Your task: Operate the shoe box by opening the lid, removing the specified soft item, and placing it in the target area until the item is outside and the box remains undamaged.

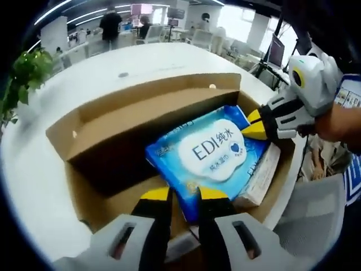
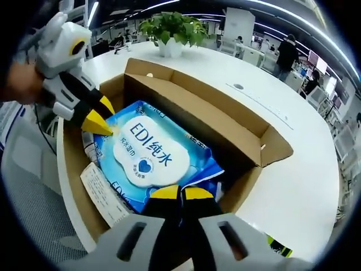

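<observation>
Grippers, left [image 1: 185, 195] and right [image 2: 180, 193], pinch wipes pack [image 1: 210, 155] inside box [image 1: 113, 121].

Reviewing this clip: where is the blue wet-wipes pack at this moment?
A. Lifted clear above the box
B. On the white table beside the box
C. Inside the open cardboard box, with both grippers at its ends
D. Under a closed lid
C: the blue wipes pack lies inside the open cardboard box, with the left gripper at one end and the right gripper at the opposite end.

Open cardboard shoe box [image 1: 107, 121] on the white table; blue wipes pack [image 1: 211, 152] (white "EDI" label) lies tilted inside.
</observation>
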The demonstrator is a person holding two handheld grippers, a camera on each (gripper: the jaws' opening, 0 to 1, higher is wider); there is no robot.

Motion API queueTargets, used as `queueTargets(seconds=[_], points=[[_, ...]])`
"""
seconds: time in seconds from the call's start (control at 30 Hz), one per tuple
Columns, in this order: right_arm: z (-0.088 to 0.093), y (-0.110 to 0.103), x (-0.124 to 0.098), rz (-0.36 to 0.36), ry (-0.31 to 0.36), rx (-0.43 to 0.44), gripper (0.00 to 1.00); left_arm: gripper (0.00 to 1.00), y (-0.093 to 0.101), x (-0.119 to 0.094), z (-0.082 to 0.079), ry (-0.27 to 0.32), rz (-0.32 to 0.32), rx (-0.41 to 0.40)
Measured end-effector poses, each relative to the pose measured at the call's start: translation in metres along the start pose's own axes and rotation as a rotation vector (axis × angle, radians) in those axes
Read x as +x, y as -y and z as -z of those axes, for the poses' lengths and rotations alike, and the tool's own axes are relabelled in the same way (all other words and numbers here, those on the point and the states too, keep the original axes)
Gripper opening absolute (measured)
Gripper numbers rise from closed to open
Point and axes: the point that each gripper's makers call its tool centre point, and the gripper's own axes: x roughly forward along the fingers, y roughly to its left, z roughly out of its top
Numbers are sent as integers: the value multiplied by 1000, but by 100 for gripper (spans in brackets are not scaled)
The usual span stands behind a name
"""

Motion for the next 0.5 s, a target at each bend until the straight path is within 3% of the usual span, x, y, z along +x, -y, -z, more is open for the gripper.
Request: queueTargets(seconds=[0.07,0.27,0.5], points=[[0,0,0,-3,1,2,0,16,-4,4,0,-2,-6,-45],[0,0,0,-12,7,2,0,13,1,9,2,-28,-11,23],[0,-1,0,-21,15,-8,0,0,1,11,2,-48,13,198]])
